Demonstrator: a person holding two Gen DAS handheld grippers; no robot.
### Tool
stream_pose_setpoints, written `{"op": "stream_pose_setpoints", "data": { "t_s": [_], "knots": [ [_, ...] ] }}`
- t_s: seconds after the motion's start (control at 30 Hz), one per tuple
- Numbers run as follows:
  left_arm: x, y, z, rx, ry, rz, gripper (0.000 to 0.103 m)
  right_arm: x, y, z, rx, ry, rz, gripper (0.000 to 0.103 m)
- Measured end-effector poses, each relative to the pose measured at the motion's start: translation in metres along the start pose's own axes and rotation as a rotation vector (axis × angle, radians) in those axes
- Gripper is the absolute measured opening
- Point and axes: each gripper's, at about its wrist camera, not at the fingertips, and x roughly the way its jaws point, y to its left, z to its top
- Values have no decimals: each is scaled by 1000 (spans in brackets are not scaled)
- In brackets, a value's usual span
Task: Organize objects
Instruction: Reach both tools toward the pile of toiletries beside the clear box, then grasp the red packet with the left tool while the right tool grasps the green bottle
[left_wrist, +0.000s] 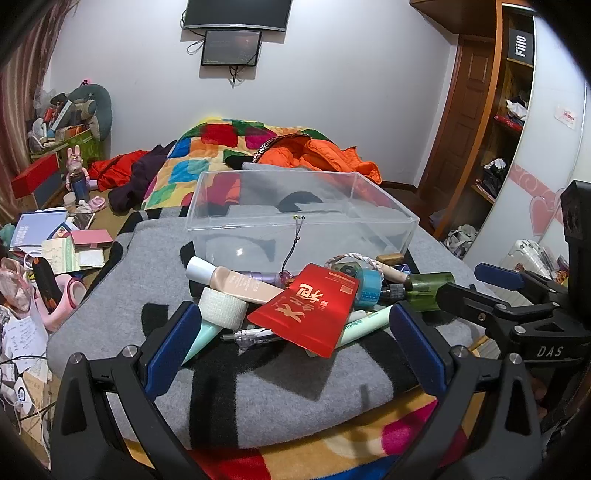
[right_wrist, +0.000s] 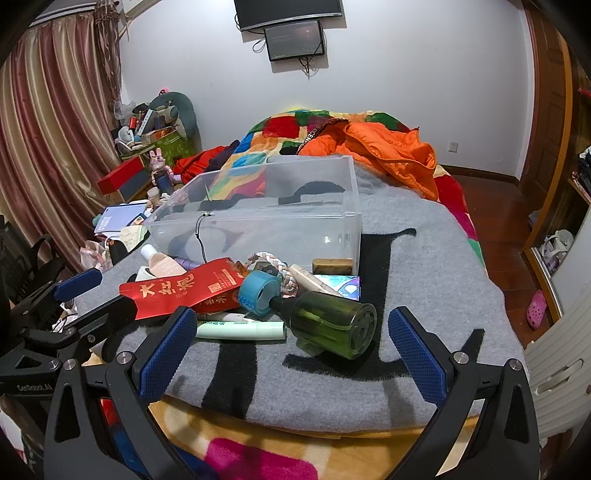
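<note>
A clear plastic box stands on a grey blanket on the bed. In front of it lies a pile: a red packet, a beige tube, a white bandage roll, a blue tape roll, a green bottle, a mint pen, a braided ring. My left gripper is open, just short of the red packet. My right gripper is open, its fingers either side of the green bottle's base.
An orange jacket and a patchwork quilt lie behind the box. The floor at left holds books, boxes and toys. A wooden wardrobe stands at right. The bed's near edge is right below both grippers.
</note>
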Motion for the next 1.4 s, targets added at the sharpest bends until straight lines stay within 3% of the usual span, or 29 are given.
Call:
{"op": "stream_pose_setpoints", "data": {
  "t_s": [0.3, 0.43, 0.6, 0.77, 1.07, 1.2, 1.33, 1.4],
  "knots": [
    [6, 14, -1, -21, -16, -16, 102, 11, -5, -1, 19, 20, 2, 103],
    [9, 26, 0, -25, 6, 10, 86, 16, -14, 1, 33, 14, -19, 103],
    [17, 28, 10, -32, 31, -44, 87, 25, -31, 3, 80, 31, -28, 102],
    [38, 7, 29, 64, 110, -104, 87, 35, -45, 2, 133, 60, -23, 100],
    [81, -18, 39, 225, 290, -125, 87, 51, -49, -4, 164, 107, 17, 88],
    [100, -22, 36, 269, 347, -113, 86, 57, -46, -6, 153, 124, 25, 75],
    [110, -24, 31, 287, 360, -110, 73, 63, -49, -8, 171, 144, 45, 62],
    [111, -27, 29, 301, 359, -112, 62, 64, -49, -8, 174, 144, 51, 61]
  ]
}}
